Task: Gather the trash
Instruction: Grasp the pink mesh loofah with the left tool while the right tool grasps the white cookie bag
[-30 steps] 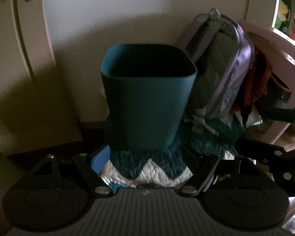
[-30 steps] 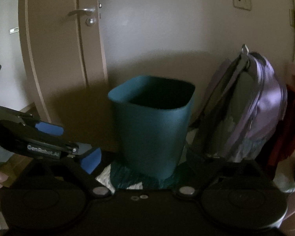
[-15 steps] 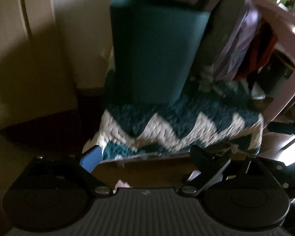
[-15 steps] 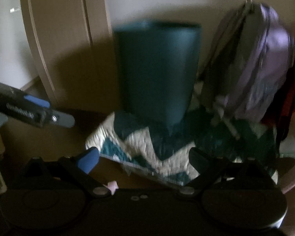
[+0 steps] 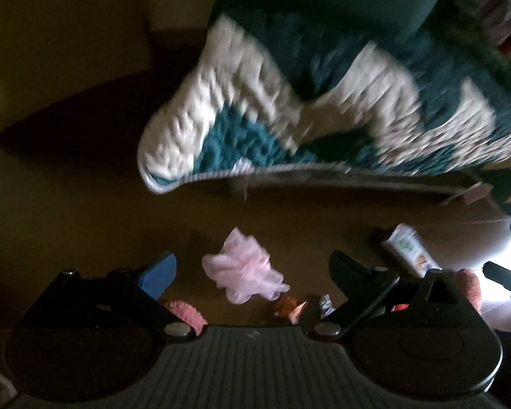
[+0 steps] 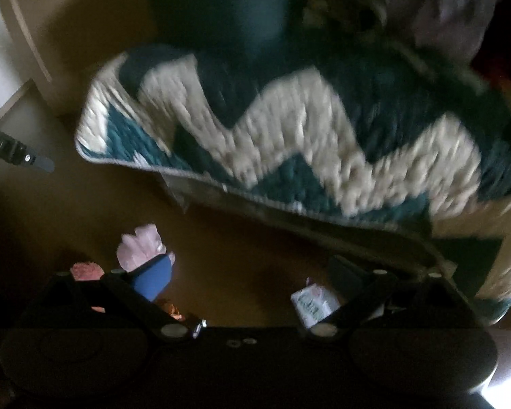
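Observation:
Trash lies on the brown floor in front of a teal and white zigzag rug. A crumpled pink wrapper (image 5: 247,267) lies between the fingers of my open left gripper (image 5: 252,269). A white printed packet (image 5: 408,250) lies to its right, with a small orange scrap (image 5: 289,306) and a pink fuzzy piece (image 5: 184,310) nearer me. My right gripper (image 6: 248,274) is open and empty; the pink wrapper (image 6: 139,250) sits by its left finger and the white packet (image 6: 311,303) by its right. The teal bin (image 6: 221,6) stands on the rug at the top.
The zigzag rug (image 5: 323,102) (image 6: 306,119) fills the upper part of both views. A purple backpack (image 6: 460,10) leans beside the bin. A door and frame (image 6: 24,34) stand at the left. The left gripper's tip (image 6: 24,156) shows at the left edge of the right wrist view.
Both grippers have tilted down from the bin toward the floor. The bin has slid to the top of both views and the trash on the floor has come into sight.

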The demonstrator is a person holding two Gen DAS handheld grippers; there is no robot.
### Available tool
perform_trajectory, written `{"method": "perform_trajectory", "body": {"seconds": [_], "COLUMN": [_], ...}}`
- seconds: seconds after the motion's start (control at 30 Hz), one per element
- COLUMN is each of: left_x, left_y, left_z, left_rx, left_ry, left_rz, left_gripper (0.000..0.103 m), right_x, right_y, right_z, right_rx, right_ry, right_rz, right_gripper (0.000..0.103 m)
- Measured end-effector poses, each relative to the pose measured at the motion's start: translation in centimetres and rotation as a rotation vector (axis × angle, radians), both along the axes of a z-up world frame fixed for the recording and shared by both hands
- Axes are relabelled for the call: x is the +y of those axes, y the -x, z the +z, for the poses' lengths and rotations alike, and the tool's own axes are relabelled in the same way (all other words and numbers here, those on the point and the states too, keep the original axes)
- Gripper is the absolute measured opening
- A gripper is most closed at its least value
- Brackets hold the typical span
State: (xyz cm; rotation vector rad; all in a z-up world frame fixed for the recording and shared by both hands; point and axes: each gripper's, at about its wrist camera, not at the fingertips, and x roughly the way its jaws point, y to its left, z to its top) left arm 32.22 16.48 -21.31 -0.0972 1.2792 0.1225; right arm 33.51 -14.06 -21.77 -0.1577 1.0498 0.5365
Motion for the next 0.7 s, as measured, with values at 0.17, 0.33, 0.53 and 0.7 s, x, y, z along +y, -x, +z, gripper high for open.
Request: {"method": "perform_trajectory", "body": {"seconds": [0.17,0.33,0.53,0.7], "left_x": [0.4,0.7,1.4,1.3], "left_y": [-2.1,-4.1,-5.3,-5.4], "left_z": [-5.9,-11.6,-19.1,-24.0], "left_rx": [0.091,0.192,0.322,0.358], "left_ry": [-0.016,0.002,0.017,0.017], "left_rz": [-0.035,-0.042,-0.014,-0.029], "left_gripper": [0.097,0.097,0.097,0.097], "right_x": [-0.6,-1.5,-2.2,-1.9], "right_y": [-1.8,-3.5,-5.0,-5.4], "right_z": [-5.4,-11.0,-17.9,-22.5], "right_rx": [0.059,0.145,0.269,0.304], "right_ry": [0.060,0.140,0.256,0.350], "right_rz": [-0.021,-0.033,0.015,0.130], "right_gripper": [0.098,0.098,0.097,0.097]}}
